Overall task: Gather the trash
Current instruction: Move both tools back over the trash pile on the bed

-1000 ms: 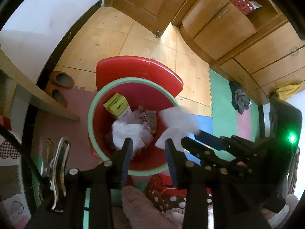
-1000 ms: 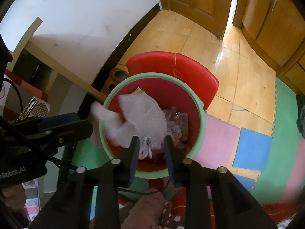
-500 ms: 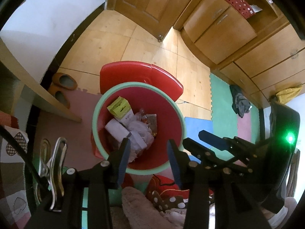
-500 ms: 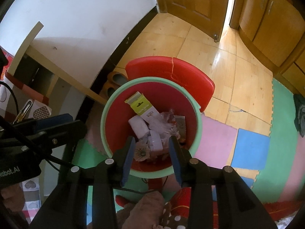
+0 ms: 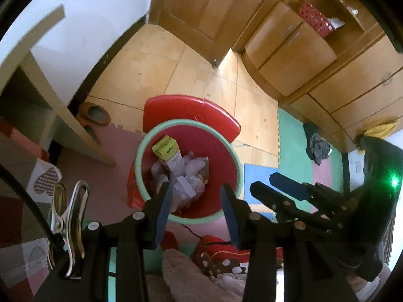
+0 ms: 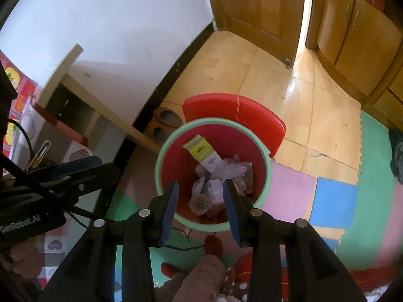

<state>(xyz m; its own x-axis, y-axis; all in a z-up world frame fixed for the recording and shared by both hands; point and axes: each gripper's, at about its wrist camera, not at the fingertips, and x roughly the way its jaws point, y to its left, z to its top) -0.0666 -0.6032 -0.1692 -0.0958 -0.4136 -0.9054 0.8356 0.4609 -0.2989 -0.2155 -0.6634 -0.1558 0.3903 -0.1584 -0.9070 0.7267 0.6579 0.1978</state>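
Observation:
A red bin with a green rim (image 5: 228, 148) (image 6: 267, 161) stands on the floor below both grippers. Inside it lie a yellow-green carton (image 5: 167, 151) (image 6: 202, 152), crumpled white wrappers (image 5: 194, 168) (image 6: 226, 168) and a small white box (image 6: 215, 188). My left gripper (image 5: 196, 193) hangs open above the bin's near edge, nothing between its fingers. My right gripper (image 6: 200, 188) is open too, high over the bin, empty. In the left wrist view the right gripper (image 5: 289, 188) shows at the right; in the right wrist view the left gripper (image 6: 83, 166) shows at the left.
The bin's red lid (image 5: 191, 110) (image 6: 234, 113) stands open behind it. A pair of slippers (image 5: 93, 113) lies under a desk (image 5: 50, 105) at the left. Coloured foam mats (image 6: 335, 201), dark clothes (image 5: 317, 148), wooden cupboards (image 5: 289, 50) and a door (image 6: 259, 10) surround the spot.
The white wrapper held by the right gripper one second ago now lies in the bin. The right gripper opened. Both grippers have risen away from the bin.

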